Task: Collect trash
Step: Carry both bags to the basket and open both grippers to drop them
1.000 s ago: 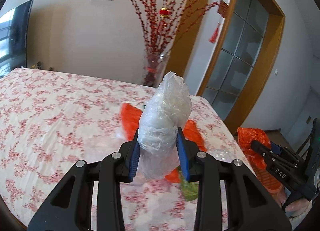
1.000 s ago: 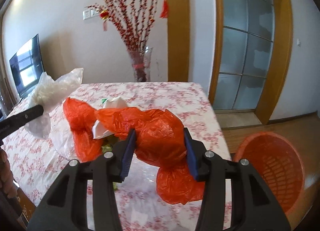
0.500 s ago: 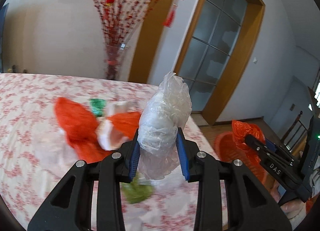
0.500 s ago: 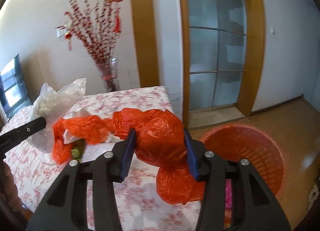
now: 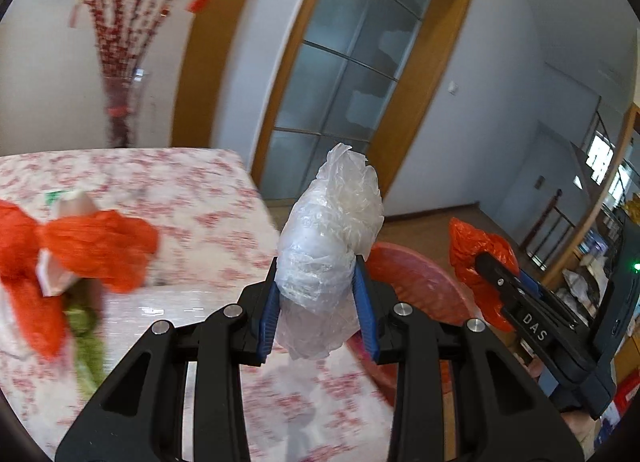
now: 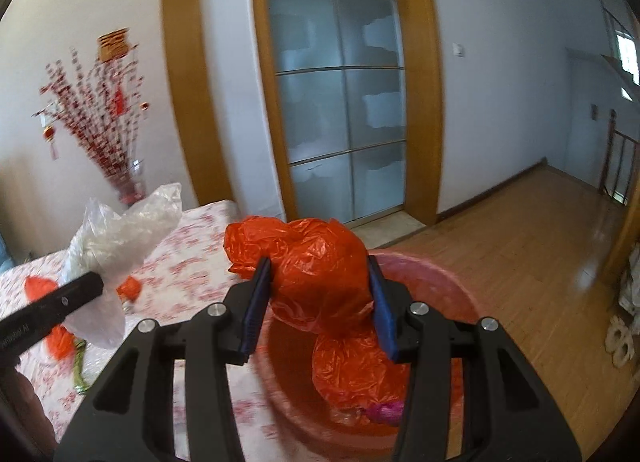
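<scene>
Trash fills both grippers: the left gripper (image 5: 316, 304) has its blue-padded fingers (image 5: 267, 312) clenched on a crumpled clear plastic bag (image 5: 330, 250), and the right gripper (image 6: 318, 308) clamps a scrunched orange plastic bag (image 6: 320, 274), whose lower part hangs below the pads. Under that orange bag sits a round red plastic basket (image 6: 448, 282), blurred, its near rim cut off by the black gripper frame; something pink lies inside, too small to tell. To the left, the table (image 5: 208, 189) with its red-flowered cloth ends at an edge just beside the basket. More orange plastic, white paper and green scraps (image 5: 92, 246) lie smeared on it. Beyond, open wooden floor (image 6: 520, 229) runs to a frosted glass door (image 6: 340, 101).
</scene>
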### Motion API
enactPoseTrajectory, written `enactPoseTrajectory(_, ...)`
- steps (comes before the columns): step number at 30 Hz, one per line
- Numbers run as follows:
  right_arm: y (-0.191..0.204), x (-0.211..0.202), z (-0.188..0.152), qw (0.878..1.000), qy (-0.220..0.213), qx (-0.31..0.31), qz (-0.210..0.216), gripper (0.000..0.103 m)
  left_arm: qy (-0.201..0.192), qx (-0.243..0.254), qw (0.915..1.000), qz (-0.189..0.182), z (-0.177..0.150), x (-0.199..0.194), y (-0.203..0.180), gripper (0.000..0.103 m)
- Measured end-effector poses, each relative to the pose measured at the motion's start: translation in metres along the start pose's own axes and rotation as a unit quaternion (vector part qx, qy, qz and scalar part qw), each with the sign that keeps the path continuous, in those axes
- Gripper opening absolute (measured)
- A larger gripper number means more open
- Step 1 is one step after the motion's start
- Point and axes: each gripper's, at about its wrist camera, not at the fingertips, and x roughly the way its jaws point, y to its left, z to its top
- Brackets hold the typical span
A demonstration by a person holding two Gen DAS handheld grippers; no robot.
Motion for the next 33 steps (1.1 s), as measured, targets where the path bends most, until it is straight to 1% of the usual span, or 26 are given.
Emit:
enactPoseTrajectory(4, -0.023, 0.007, 0.000, 1.000, -0.001, 0.021, -0.013, 0.046, 0.014, 0.013, 0.9997, -0.018, -0.005, 0.021, -0.022, 0.034)
enactPoseTrajectory(8, -0.043, 0.013, 0.000, 0.999, -0.002, 0.036, -0.021, 0.046, 0.028, 0.016, 0.9990, -0.031, -0.009, 0.038, -0.036, 0.034)
enactPoseTrajectory(15, -0.060, 0.025, 0.000, 0.998, 0.002, 0.059, -0.028, 0.047, 0.049, 0.014, 0.9977, -0.045, -0.016, 0.058, -0.054, 0.034)
enactPoseTrajectory(22, -0.076, 0.035, -0.002, 0.996, 0.007, 0.080, -0.025, 0.047, 0.061, 0.019, 0.9965, -0.054, -0.016, 0.073, -0.067, 0.034)
enactPoseTrajectory(24, -0.079, 0.038, -0.002, 0.996, 0.008, 0.085, -0.022, 0.050, 0.069, 0.019, 0.9958, -0.058, -0.017, 0.080, -0.069, 0.034)
enactPoseTrajectory(25, -0.081, 0.039, -0.001, 0.996, 0.009, 0.087, -0.020, 0.053, 0.073, 0.016, 0.9956, -0.057, -0.017, 0.083, -0.069, 0.036)
enactPoseTrajectory(26, -0.081, 0.042, 0.000, 0.996, 0.010, 0.090, -0.019, 0.054, 0.077, 0.013, 0.9954, -0.055, -0.019, 0.087, -0.069, 0.038)
enactPoseTrajectory(28, -0.084, 0.043, 0.000, 0.995, 0.011, 0.093, -0.018, 0.058, 0.086, 0.007, 0.9950, -0.050, -0.021, 0.092, -0.066, 0.051)
enactPoseTrajectory(30, -0.087, 0.045, -0.001, 0.995, 0.012, 0.096, -0.022, 0.062, 0.089, 0.002, 0.9950, -0.044, -0.024, 0.094, -0.061, 0.058)
enactPoseTrajectory(33, -0.088, 0.045, -0.003, 0.995, 0.014, 0.092, -0.032, 0.066, 0.094, -0.001, 0.9952, -0.029, -0.026, 0.093, -0.050, 0.058)
